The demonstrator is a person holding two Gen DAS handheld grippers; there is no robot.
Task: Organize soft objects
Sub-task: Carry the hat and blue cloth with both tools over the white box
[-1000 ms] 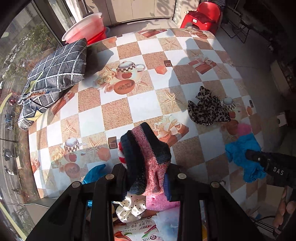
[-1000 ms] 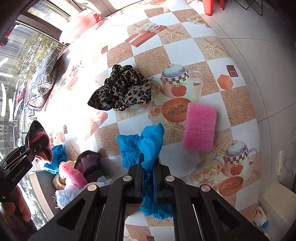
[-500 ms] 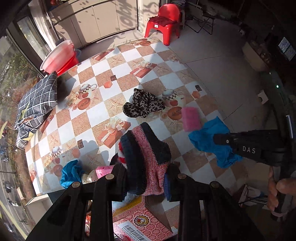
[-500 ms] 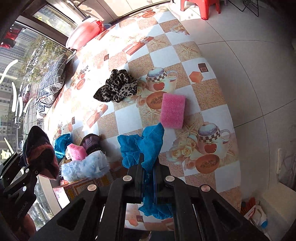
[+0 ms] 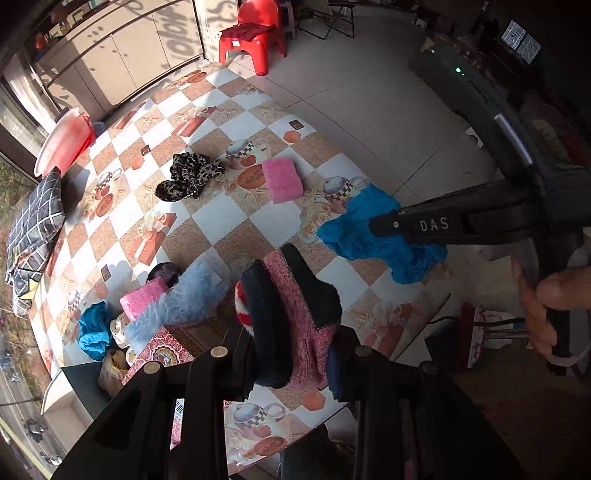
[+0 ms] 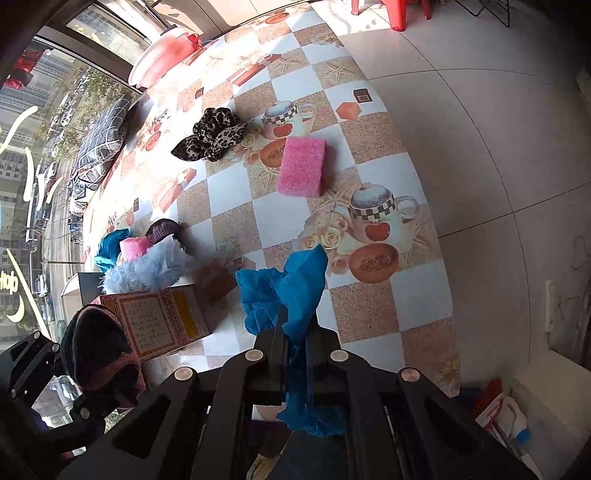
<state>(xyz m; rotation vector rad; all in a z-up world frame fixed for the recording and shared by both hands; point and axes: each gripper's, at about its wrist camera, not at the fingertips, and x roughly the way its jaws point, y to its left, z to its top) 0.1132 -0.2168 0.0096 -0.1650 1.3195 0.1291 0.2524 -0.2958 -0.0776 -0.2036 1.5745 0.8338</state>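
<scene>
My left gripper (image 5: 291, 350) is shut on a pink and dark knitted hat (image 5: 291, 310) and holds it high above the table's near edge; it also shows in the right wrist view (image 6: 99, 354). My right gripper (image 6: 295, 332) is shut on a blue cloth (image 6: 288, 291) and holds it above the table; it also shows in the left wrist view (image 5: 365, 229). A pink sponge (image 6: 303, 166) and a leopard-print cloth (image 6: 210, 136) lie on the checkered table (image 6: 232, 188). A patterned box (image 6: 159, 317) holds a fluffy light-blue item (image 6: 144, 269), a pink sponge (image 6: 135, 247) and other soft things.
A plaid cushion (image 5: 33, 221) lies at the table's far left. A red basin (image 5: 62, 140) stands at the far corner. A red stool (image 5: 255, 33) stands on the tiled floor beyond the table. The floor (image 6: 498, 147) lies to the right.
Both grippers have risen and pulled back from the table, each still holding its item. The box with soft things has come into view below.
</scene>
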